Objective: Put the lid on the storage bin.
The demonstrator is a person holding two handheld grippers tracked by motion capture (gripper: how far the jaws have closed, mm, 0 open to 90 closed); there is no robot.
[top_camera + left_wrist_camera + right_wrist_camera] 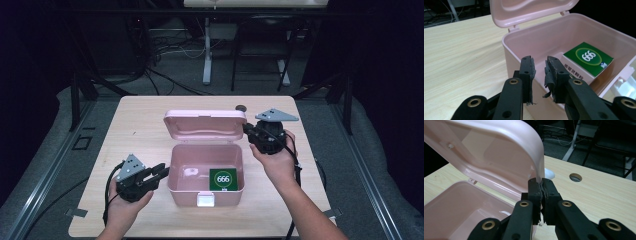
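On the table (125,125), seen from the high view, a pink box (205,192) stands open near the person's edge, its lid (205,125) tipped up and back on the far side. A green pack (223,179) marked 666 lies inside at the box's right. The left gripper (159,173) sits just beside the box's left wall, and the right gripper (247,128) meets the lid's right edge.

From the left gripper view, the jaws stand a little apart with nothing between them (the worn pads (532,72) are frayed), pointing at the box (529,47) rim. The pack (587,58) rests flat against the far side of the floor, and the lid (529,11) rises above.

From the right gripper view, the jaws are pressed together on the curved edge of the lid (499,152), pinching the thin plastic between the pads (535,192). Below lies the box (456,207) interior; a hole (575,177) shows in the table (599,195) beyond.

My reading: the pack is already in and the left gripper is free of it. What remains is to swing the lid down and latch it at the front.
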